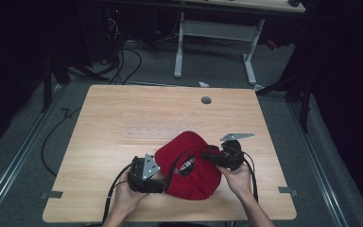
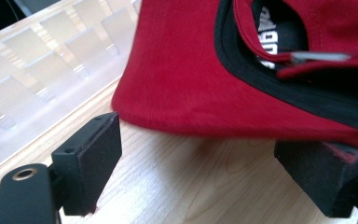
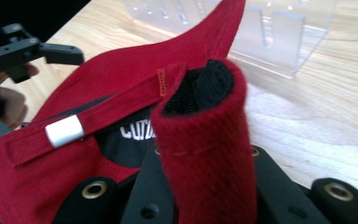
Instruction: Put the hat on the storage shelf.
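Observation:
A red cap [image 1: 189,165] with a black inner band lies upside down on the near half of the wooden table [image 1: 113,109]. My right gripper [image 1: 207,153] is at its right side, shut on a folded piece of the cap's edge [image 3: 205,140], which stands up between the jaws. The back strap with its pale clasp [image 3: 64,131] runs leftward from there. At the cap's left side my left gripper [image 1: 159,176] rests low on the table, open. In the left gripper view its jaws [image 2: 209,158] stand wide apart, with the cap's red rim [image 2: 182,70] just ahead of them and over the right pad [image 2: 321,172].
A clear plastic rack [image 1: 149,132] with slots lies on the table just beyond the cap, and it also appears in the right gripper view [image 3: 279,32]. A grey cable hole [image 1: 206,100] sits near the table's far edge. Another desk's white legs [image 1: 179,47] and cables stand on the floor behind.

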Action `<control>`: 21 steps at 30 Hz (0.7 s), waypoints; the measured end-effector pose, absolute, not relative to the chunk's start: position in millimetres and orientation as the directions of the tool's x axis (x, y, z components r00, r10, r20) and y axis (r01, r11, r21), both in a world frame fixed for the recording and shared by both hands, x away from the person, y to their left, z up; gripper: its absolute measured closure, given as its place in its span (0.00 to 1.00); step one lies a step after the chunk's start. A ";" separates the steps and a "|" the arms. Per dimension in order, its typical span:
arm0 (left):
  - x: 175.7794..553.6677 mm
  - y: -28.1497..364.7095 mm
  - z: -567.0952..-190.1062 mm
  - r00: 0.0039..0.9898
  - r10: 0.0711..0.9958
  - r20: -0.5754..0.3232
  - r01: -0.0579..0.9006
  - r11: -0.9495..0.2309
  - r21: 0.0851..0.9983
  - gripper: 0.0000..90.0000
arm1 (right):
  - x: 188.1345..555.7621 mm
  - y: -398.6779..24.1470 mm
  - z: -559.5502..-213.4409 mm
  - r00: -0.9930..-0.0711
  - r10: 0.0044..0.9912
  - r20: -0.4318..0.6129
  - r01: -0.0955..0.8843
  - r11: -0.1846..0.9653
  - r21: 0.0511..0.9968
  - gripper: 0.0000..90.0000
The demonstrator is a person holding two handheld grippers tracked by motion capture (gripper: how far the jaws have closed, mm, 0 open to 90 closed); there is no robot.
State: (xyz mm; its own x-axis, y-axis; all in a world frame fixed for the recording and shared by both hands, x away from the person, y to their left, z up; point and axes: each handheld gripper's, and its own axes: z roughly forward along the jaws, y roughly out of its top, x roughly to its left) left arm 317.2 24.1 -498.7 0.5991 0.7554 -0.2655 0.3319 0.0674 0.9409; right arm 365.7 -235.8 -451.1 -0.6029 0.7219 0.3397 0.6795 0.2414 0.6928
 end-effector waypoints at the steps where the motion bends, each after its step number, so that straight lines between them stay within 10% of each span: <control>1: 317.2 23.7 -498.5 0.600 0.758 -0.258 0.328 0.061 0.943 0.17 | 365.4 -233.8 -450.8 -0.605 0.724 0.332 0.677 0.249 0.692 0.94; 13: 318.3 21.4 -502.9 0.599 0.768 -0.226 0.333 0.018 0.943 0.26 | 363.6 -227.0 -447.7 -0.616 0.699 0.364 0.684 0.246 0.686 0.93; 21: 315.3 19.8 -498.0 0.625 0.753 -0.207 0.322 -0.007 0.947 0.53 | 361.8 -207.9 -447.7 -0.652 0.656 0.380 0.677 0.279 0.680 0.93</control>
